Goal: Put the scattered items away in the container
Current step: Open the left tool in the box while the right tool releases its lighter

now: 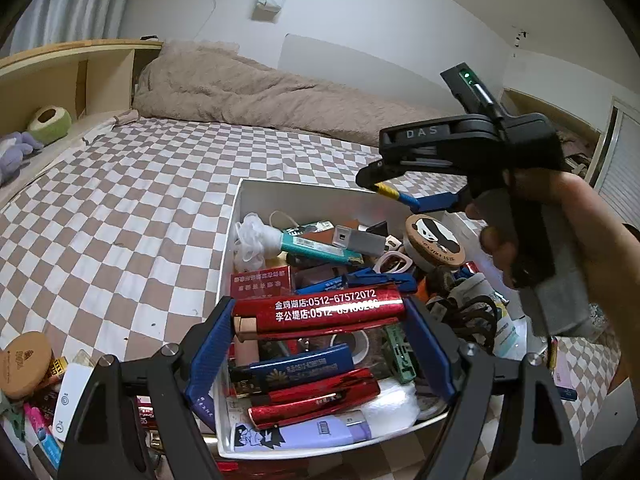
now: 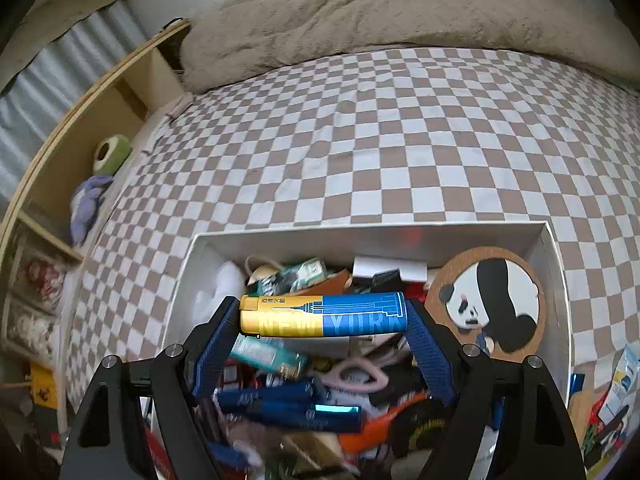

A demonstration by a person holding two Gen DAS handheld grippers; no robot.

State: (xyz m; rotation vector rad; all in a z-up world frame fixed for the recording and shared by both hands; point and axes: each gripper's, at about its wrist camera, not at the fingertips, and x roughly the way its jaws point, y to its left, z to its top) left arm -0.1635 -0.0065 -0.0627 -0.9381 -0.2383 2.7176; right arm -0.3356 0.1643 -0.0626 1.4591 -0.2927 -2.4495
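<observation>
Clamping red lighter (image 1: 320, 312) crosswise in left gripper (image 1: 320, 344) above crowded white container (image 1: 230, 240) | hovering at right: right gripper (image 1: 416, 196), pinching blue-and-yellow lighter (image 1: 396, 194) | lying beneath: checkered bedsheet (image 1: 120, 208)

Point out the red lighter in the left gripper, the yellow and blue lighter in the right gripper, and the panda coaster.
red lighter (image 1: 320, 311), left wrist view, middle of its printed body.
yellow and blue lighter (image 2: 323, 315), right wrist view, mid-body at the colour change.
panda coaster (image 2: 486, 305), right wrist view, the panda picture.
</observation>
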